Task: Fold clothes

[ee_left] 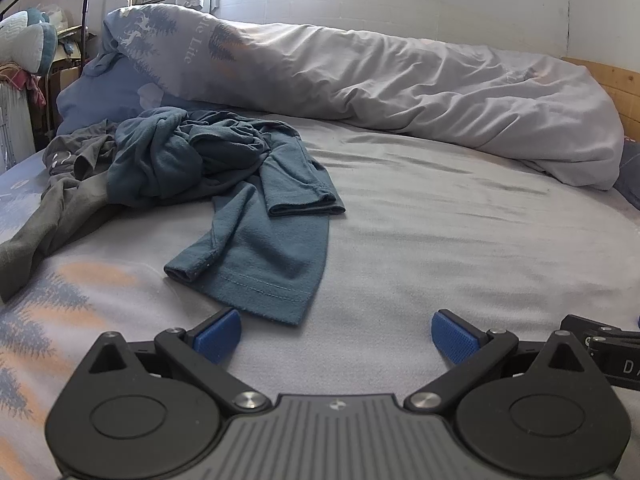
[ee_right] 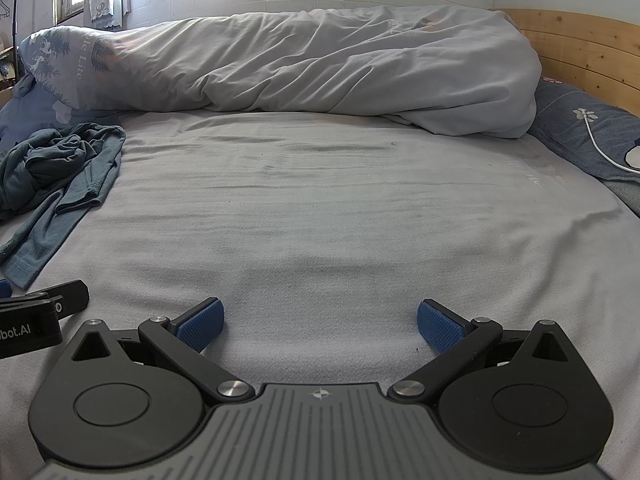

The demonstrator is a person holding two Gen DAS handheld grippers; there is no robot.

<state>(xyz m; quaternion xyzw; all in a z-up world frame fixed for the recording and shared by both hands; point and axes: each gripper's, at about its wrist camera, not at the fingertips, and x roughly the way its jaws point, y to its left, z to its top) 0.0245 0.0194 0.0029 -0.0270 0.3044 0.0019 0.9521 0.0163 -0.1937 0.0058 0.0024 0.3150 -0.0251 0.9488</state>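
A crumpled blue-teal long-sleeved garment (ee_left: pixel 240 200) lies on the bed, its hem just beyond my left gripper (ee_left: pixel 336 338). A grey garment (ee_left: pixel 60 200) lies bunched to its left, partly under it. My left gripper is open and empty, low over the sheet. My right gripper (ee_right: pixel 318 326) is open and empty, over bare sheet, to the right of the left one. The teal garment shows at the left edge of the right wrist view (ee_right: pixel 60 172). Part of the left gripper's body shows there too (ee_right: pixel 44 304).
A rolled pale duvet (ee_left: pixel 400 92) lies across the far side of the bed, also in the right wrist view (ee_right: pixel 320 72). A blue pillow with a white cable (ee_right: pixel 592 140) sits at the right by the wooden headboard (ee_right: pixel 580 48). The light sheet (ee_right: pixel 320 208) spreads ahead.
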